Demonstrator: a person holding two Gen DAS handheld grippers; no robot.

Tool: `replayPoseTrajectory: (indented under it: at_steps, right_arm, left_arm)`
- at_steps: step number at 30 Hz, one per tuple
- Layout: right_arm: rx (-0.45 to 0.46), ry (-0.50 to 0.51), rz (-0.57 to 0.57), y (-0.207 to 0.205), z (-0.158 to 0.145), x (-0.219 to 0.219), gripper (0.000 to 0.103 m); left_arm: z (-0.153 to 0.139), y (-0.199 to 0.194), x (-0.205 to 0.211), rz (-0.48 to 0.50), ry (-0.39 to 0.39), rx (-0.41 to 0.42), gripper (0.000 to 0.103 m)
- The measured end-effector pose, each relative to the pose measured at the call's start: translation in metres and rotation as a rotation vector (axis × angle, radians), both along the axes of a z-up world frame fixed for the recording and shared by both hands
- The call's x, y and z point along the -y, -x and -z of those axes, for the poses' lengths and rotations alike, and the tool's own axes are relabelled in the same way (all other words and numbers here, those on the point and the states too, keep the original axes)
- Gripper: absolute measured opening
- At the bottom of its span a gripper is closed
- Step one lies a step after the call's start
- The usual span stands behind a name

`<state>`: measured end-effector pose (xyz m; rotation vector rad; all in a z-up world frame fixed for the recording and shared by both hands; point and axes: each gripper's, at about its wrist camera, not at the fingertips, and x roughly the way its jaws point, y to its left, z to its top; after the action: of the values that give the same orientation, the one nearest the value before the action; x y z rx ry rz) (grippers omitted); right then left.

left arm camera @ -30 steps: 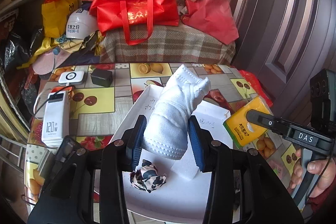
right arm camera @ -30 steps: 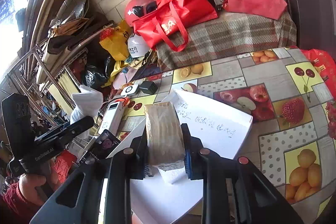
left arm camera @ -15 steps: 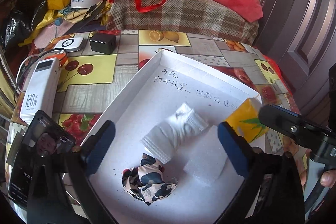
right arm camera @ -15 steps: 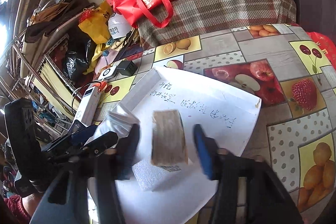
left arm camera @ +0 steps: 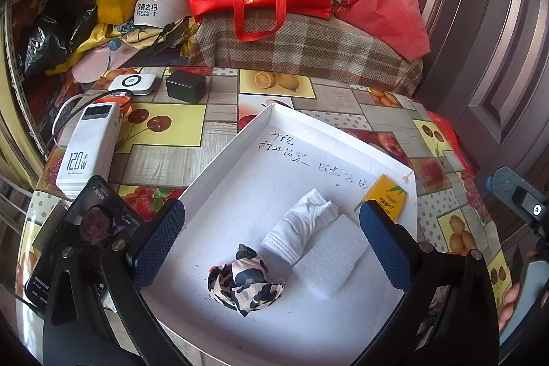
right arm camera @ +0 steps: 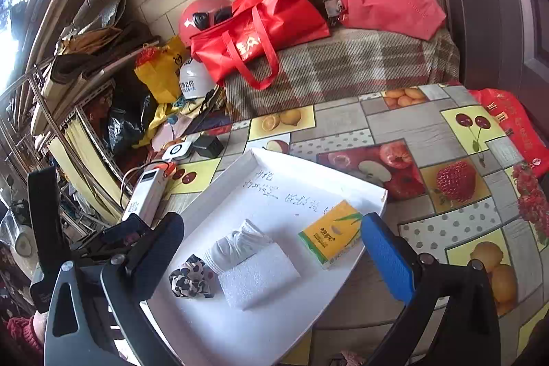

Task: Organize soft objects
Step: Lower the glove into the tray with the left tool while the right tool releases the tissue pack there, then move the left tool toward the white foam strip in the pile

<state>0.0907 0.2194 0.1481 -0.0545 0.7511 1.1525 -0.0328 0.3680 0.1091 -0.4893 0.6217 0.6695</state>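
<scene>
Left wrist view: the left claw (left arm camera: 271,239) has just been opening and stands spread wide, gripping nothing, above the white tray (left arm camera: 219,167) on the counter (left arm camera: 164,156). In the tray lie a white sock (left arm camera: 302,228) touching a foam block (left arm camera: 327,259), with a patterned scrunchie (left arm camera: 245,282) just beside.

Right wrist view: the right claw (right arm camera: 271,246), likewise just opened and empty, hangs over the tray, where a yellow tissue pack (right arm camera: 331,232), seemingly flat, lies near the far rim.

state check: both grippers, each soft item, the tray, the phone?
left gripper: jaws open, empty
right gripper: jaws open, empty
white tray: on table, holding four items
rolled white cloth: lying in tray, against foam block
foam block: flat in tray
patterned scrunchie: crumpled, in tray
yellow tissue pack: flat in tray
phone: screen on
</scene>
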Motion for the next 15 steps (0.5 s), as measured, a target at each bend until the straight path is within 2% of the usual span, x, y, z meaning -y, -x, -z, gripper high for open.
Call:
replayPoseTrajectory:
  at_steps: [3,7,9,11,13,15]
  right_arm:
    - [0.091,-0.077,0.058,0.005,-0.031,0.029,0.103]
    - [0.217,-0.186,0.187,0.006,-0.076,0.083,0.103]
    - [0.206,-0.208,0.24,-0.002,-0.086,0.109,0.103]
    - [0.146,-0.167,0.235,-0.014,-0.083,0.129,0.103]
    - [0.107,-0.167,0.237,-0.019,-0.072,0.154,0.103]
    - [0.109,-0.136,0.281,-0.018,-0.058,0.178,0.103]
  left_arm:
    - [-0.016,0.012,0.009,0.006,-0.027,0.035,0.103]
    - [-0.048,0.042,0.027,0.039,-0.117,0.111,0.103]
    - [-0.056,0.059,0.04,0.07,-0.149,0.131,0.103]
    - [-0.054,0.073,0.054,0.129,-0.139,0.131,0.103]
    - [-0.04,0.081,0.073,0.209,-0.111,0.1,0.103]
    - [-0.019,0.08,0.094,0.297,-0.078,0.037,0.103]
